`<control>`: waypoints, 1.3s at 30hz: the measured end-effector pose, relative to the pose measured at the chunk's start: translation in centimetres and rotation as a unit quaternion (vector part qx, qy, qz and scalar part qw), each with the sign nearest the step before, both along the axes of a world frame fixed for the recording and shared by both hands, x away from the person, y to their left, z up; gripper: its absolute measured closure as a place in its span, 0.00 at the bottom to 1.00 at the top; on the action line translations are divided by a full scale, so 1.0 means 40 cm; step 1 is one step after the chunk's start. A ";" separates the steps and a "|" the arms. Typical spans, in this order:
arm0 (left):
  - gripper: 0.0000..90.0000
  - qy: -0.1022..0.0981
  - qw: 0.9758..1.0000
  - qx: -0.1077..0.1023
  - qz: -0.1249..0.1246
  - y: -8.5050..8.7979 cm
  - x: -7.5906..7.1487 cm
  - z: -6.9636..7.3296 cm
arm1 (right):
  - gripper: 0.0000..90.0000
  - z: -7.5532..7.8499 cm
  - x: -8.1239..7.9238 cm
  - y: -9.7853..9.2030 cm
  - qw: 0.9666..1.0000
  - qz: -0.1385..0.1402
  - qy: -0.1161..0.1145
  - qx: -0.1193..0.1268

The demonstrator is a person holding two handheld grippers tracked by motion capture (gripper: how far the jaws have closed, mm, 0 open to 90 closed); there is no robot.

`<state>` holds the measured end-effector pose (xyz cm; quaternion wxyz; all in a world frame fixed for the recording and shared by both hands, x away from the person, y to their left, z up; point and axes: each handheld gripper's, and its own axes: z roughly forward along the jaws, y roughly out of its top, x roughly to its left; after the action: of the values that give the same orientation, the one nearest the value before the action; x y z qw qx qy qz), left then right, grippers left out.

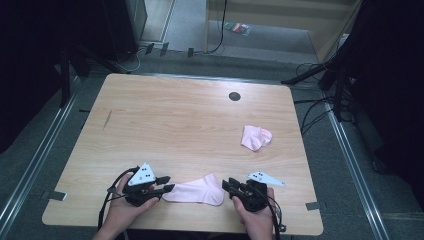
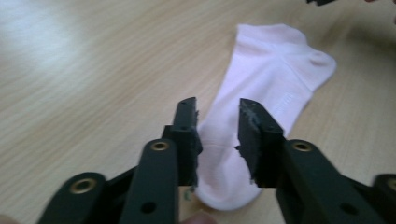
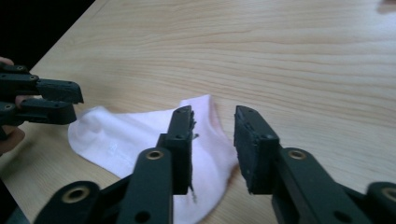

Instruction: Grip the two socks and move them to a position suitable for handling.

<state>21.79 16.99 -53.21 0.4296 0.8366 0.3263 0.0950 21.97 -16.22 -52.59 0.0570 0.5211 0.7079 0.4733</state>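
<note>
Near the front edge of the wooden desk a pale pink sock lies flat between the two grippers. It is an ankle sock, smooth, its rounded toe end toward the left gripper and its heel and cuff toward the right gripper. A small mark shows on its side in both gripper views, too blurred to read. The left gripper has its jaws parted, with the toe end seen in the gap between them; whether they touch the cloth cannot be told. The right gripper also has its jaws parted, above the heel end. A second pink sock, bunched up, rests well apart toward the desk's far right. A dark round hole sits near the far edge.
</note>
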 end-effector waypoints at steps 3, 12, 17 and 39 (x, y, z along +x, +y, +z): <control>0.86 0.014 0.999 0.029 -0.006 -0.024 0.000 -0.017 | 0.85 -0.008 0.001 0.040 0.999 0.033 -0.013 -0.023; 0.84 0.002 0.997 0.068 -0.023 -0.033 -0.009 -0.033 | 0.92 -0.054 0.023 0.106 0.992 0.055 -0.017 -0.110; 0.78 -0.008 0.997 0.071 0.000 -0.026 -0.008 -0.029 | 0.94 -0.045 0.022 0.088 0.993 0.036 0.001 -0.115; 0.85 -0.003 0.999 0.044 0.007 -0.040 0.001 -0.044 | 1.00 -0.021 -0.025 0.146 0.992 0.084 -0.022 -0.095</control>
<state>21.84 15.39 -54.97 0.3930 0.8522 0.3259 0.1149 20.96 -10.37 -53.43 0.0816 0.4411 0.7895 0.4188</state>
